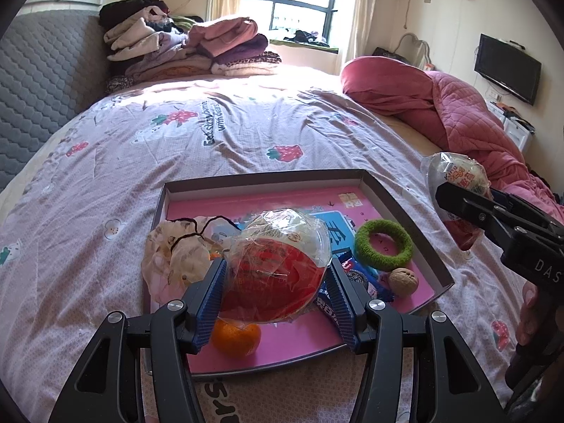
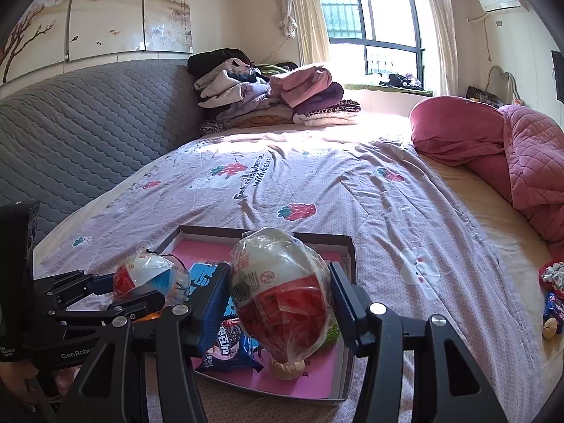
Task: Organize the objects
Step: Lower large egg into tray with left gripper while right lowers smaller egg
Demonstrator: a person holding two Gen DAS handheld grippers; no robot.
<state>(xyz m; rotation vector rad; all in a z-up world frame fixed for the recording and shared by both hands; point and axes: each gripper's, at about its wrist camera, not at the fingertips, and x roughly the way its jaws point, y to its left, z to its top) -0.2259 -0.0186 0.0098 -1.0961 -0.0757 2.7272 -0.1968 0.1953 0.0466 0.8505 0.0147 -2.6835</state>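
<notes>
My left gripper (image 1: 278, 282) is shut on a plastic-wrapped red and white toy egg (image 1: 278, 261), held above the near part of a shallow box tray (image 1: 264, 178) with a pink floor. My right gripper (image 2: 278, 303) is shut on a second wrapped egg (image 2: 282, 289) over the tray's (image 2: 268, 232) right half. Each gripper shows in the other view: the right gripper (image 1: 458, 194) with its egg (image 1: 454, 176) at the tray's right, the left gripper (image 2: 141, 290) with its egg (image 2: 148, 275) at the left.
In the tray lie a beige fabric pouch (image 1: 176, 257), a green ring (image 1: 383, 244), a walnut (image 1: 403, 281), a mandarin (image 1: 236, 338) and a blue biscuit packet (image 2: 229, 349). More snacks (image 2: 551, 292) lie on the bed at far right. Folded clothes (image 1: 183, 46) and a red quilt (image 1: 440, 105) sit beyond.
</notes>
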